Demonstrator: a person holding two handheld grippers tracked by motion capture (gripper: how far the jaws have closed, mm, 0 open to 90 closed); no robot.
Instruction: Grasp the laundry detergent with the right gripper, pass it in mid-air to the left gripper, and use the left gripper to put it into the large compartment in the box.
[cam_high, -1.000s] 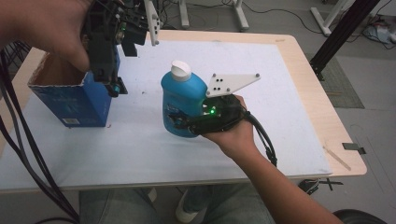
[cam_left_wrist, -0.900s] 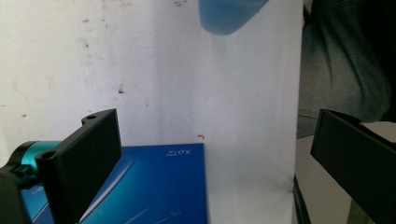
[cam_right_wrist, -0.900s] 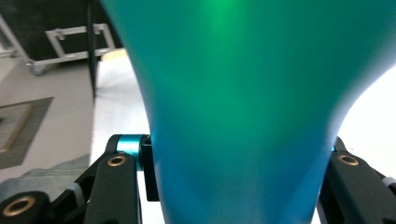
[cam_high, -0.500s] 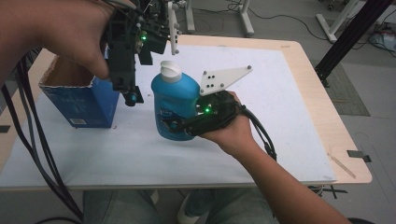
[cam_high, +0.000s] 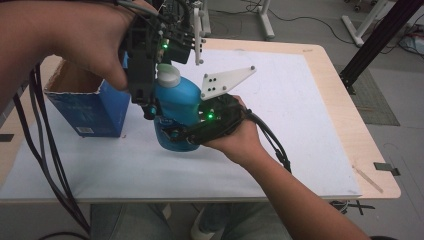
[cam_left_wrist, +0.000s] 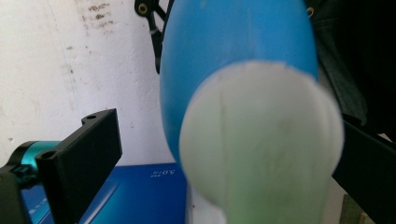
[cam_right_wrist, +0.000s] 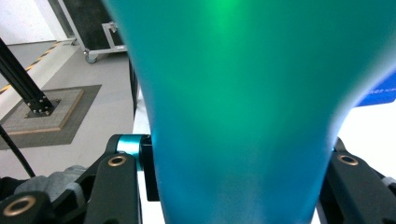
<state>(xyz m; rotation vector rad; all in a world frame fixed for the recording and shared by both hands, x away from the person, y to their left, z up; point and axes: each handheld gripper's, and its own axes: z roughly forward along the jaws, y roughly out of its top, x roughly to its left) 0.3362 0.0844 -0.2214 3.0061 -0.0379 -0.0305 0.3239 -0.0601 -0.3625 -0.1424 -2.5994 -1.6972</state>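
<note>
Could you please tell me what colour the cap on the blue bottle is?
White; the round cap on the blue plastic bottle shows best in the high view.

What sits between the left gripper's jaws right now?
The blue bottle's white cap, with the bottle behind it, stands between the left gripper jaws; left gripper view shows them open, with a gap beside the cap.

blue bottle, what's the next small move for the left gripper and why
Probably close the left gripper on the white cap. The right gripper already clamps the blue bottle by its lower body and holds it tilted off the table, beside the blue box. In the left gripper view the cap sits between the open jaws with a gap at the left one, so a grip looks ready.
</note>
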